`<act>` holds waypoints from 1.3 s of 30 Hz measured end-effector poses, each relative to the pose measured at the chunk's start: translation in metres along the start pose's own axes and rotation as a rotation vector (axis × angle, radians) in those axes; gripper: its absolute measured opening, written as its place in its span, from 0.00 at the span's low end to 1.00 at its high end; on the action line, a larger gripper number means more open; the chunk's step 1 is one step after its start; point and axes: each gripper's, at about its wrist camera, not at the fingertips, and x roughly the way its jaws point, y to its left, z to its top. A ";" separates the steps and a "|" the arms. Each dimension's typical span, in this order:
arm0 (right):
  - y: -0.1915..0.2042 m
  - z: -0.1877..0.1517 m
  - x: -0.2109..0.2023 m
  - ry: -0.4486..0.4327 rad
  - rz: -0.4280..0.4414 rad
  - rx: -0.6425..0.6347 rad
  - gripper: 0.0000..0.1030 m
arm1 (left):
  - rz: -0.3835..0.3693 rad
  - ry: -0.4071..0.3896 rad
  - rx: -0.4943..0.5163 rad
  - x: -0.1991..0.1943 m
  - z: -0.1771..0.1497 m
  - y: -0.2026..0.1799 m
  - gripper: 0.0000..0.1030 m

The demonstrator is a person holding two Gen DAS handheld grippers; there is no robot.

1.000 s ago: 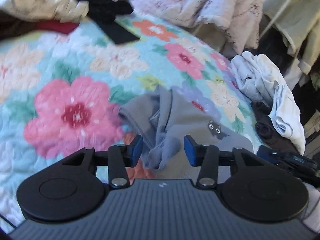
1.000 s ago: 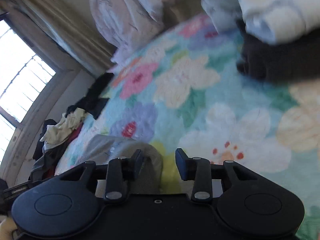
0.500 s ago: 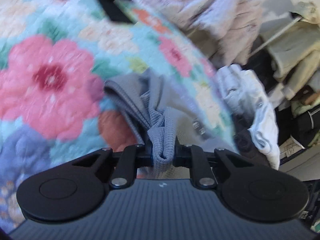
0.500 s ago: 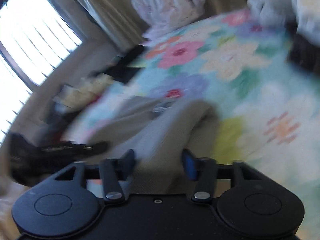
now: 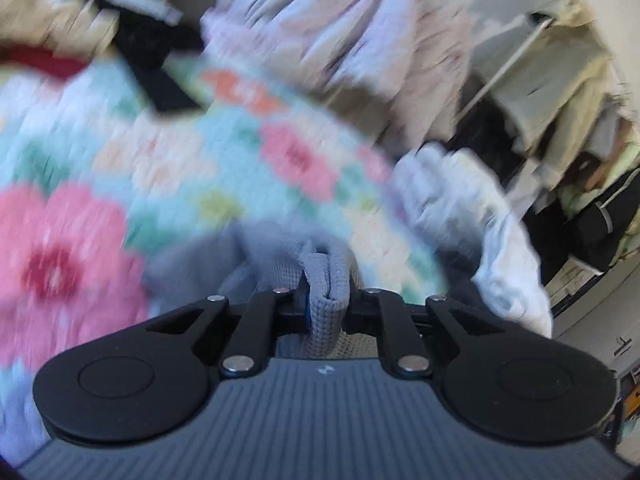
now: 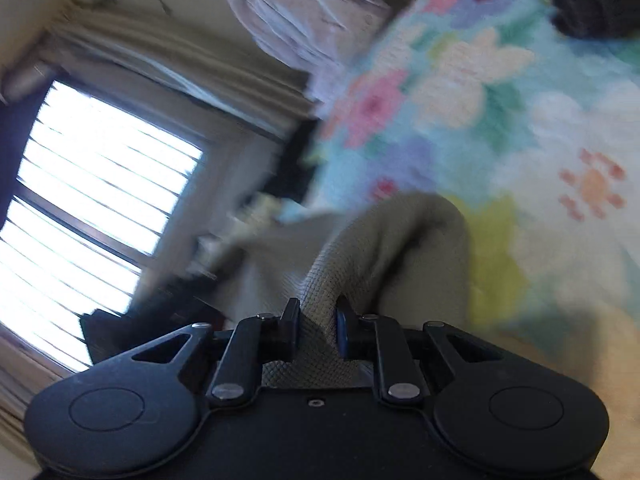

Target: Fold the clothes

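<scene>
Grey garment (image 5: 320, 280) — waffle-knit, small; lies bunched near the near edge of the bed, on the floral quilt (image 5: 168, 168); a doubled fold of its cloth rises between the jaws of the left gripper (image 5: 325, 306), pads pressed onto it, a firm pinch; judged a hold on one corner or hem, so the piece can be lifted and spread for folding.

Same garment, right wrist view (image 6: 384, 248); a rolled ridge of it runs into the right gripper (image 6: 318, 326), whose jaws are closing with the cloth between them and the pads already bearing on it; two pinches on separate parts of one garment suggest the start of a fold, not its end — the cloth is not yet flat.

Surface: quilt with pink, cream and lilac flowers on pale blue, soft and yielding; a white garment (image 5: 480, 220) heaped at its right edge; a black garment (image 5: 156, 56) at its far edge.

Room: pale bedding (image 5: 340, 32) piled beyond the far edge; hanging clothes (image 5: 560, 80) to the right; a bright window (image 6: 92, 200) with blinds, curtain beside it; both views blurred, finer detail unreadable.
</scene>
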 end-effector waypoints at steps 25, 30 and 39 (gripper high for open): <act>0.031 0.003 -0.017 -0.078 -0.276 -0.292 0.64 | 0.209 -0.016 -0.020 -0.034 -0.010 0.007 0.45; 0.027 0.001 0.009 -0.014 -0.356 -0.330 0.76 | 0.175 0.072 -0.086 -0.008 -0.007 0.019 0.55; -0.024 -0.016 0.016 -0.007 -0.172 -0.029 0.88 | 0.080 0.060 -0.177 0.028 -0.008 0.051 0.65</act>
